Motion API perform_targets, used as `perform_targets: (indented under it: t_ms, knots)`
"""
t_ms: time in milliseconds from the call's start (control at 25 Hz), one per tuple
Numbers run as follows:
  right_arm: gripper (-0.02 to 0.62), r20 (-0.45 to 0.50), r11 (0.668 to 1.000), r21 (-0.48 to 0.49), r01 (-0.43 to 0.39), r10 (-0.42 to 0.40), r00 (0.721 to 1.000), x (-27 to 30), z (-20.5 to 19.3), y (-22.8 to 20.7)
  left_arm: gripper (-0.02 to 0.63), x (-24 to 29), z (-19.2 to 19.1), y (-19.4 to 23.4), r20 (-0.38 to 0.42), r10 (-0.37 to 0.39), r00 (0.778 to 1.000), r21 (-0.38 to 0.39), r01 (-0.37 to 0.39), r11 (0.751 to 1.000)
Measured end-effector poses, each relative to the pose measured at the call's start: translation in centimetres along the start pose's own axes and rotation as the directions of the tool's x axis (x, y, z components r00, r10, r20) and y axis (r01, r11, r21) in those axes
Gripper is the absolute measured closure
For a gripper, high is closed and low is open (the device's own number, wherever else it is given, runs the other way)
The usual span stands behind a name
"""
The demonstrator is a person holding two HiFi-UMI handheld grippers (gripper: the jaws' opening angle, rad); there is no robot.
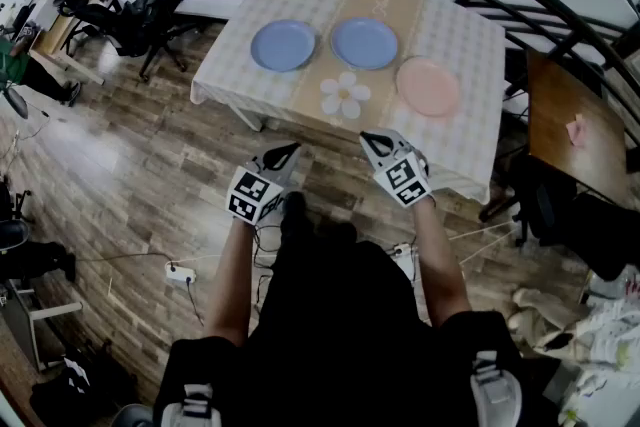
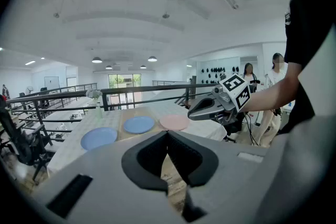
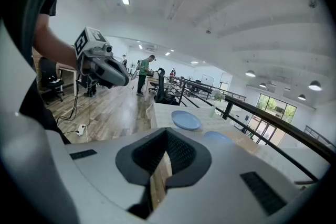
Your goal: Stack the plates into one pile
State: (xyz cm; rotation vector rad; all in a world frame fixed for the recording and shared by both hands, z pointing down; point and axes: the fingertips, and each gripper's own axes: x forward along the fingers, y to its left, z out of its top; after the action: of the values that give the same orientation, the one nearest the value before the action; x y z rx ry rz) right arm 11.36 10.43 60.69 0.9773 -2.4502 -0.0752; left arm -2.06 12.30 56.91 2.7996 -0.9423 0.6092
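plates (image 1: 365, 43) apart on table (image 1: 462, 30), left tongs (image 1: 285, 153), right tongs (image 1: 372, 141) closed

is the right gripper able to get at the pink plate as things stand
Probably, after a step forward: the right gripper hangs short of the table, nothing stands between it and the pink plate near the front edge, but its shut jaws must open first.
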Motion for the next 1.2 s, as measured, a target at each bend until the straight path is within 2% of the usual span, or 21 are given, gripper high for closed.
perform_targets:
  t_ms: [240, 360, 920, 1200]
  knots:
    - [0.599, -0.003, 1.000, 0.030, 0.001, -0.001, 1.000, 0.6, -1.1, -0.7, 0.604, 1.0, 1.1, -0.4, 0.008, -0.029, 1.000, -0.008, 0.029, 1.000]
    - [0.598, 0.024, 0.999, 0.044, -0.005, 0.004, 1.000, 0.5, -0.8, -1.0, 0.604, 1.6, 1.4, -1.2, 0.008, -0.044, 0.999, 0.002, 0.044, 0.999]
    - [0.597, 0.035, 0.999, -0.005, -0.053, 0.053, 0.998, 0.8, -1.0, -1.0, 0.604, 1.7, 1.5, -1.7, 0.000, 0.004, 1.000, 0.010, -0.004, 1.000]
    - [0.597, 0.011, 0.998, 0.005, -0.064, 0.064, 0.998, 1.1, -1.6, -0.7, 0.604, 1.6, 1.2, -1.3, 0.002, 0.010, 1.000, 0.003, -0.010, 1.000]
